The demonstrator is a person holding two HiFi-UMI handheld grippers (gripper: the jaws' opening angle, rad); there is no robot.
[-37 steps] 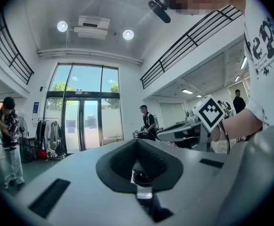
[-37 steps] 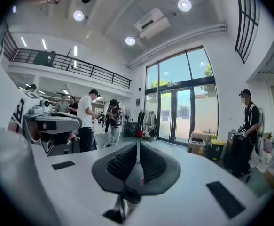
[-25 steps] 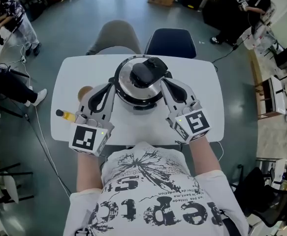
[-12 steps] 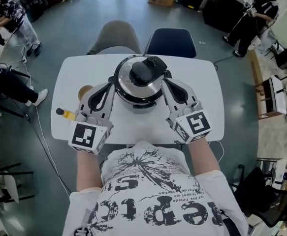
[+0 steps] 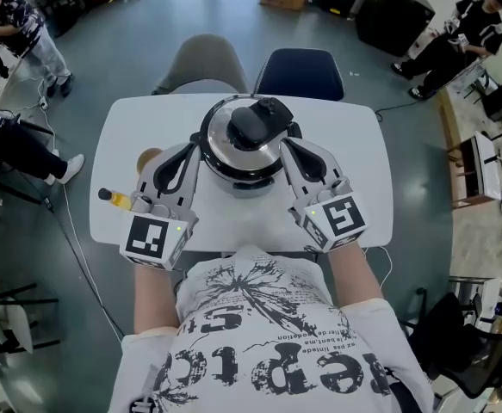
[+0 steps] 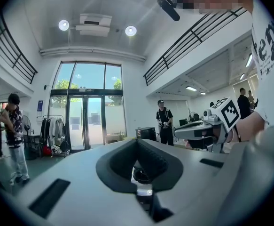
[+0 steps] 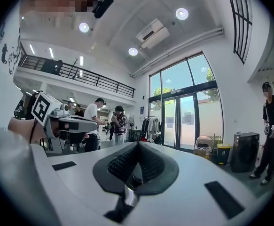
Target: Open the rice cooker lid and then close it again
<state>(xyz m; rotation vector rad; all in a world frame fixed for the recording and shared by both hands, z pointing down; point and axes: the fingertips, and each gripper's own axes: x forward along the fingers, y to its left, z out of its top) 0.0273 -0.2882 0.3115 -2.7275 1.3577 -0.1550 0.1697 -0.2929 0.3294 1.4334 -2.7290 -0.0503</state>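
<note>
The rice cooker (image 5: 244,144) stands at the middle back of the white table (image 5: 358,175), its steel lid down and the black handle (image 5: 255,126) on top. My left gripper (image 5: 197,148) lies level against the cooker's left side, jaws shut with nothing between them. On the cooker's right side my right gripper (image 5: 287,148) mirrors it, also shut and empty. In the left gripper view the left gripper (image 6: 137,141) has its dark pads meeting at the tips. The right gripper view shows the same for the right gripper (image 7: 137,145).
A brown round item (image 5: 150,159) and a small yellow bottle (image 5: 113,200) lie on the table left of my left gripper. A grey chair (image 5: 206,63) and a dark blue chair (image 5: 298,71) stand behind the table. People stand far off around the room.
Both grippers and the cooker stay where they were. Only a person in the background at the top right has walked further right.
</note>
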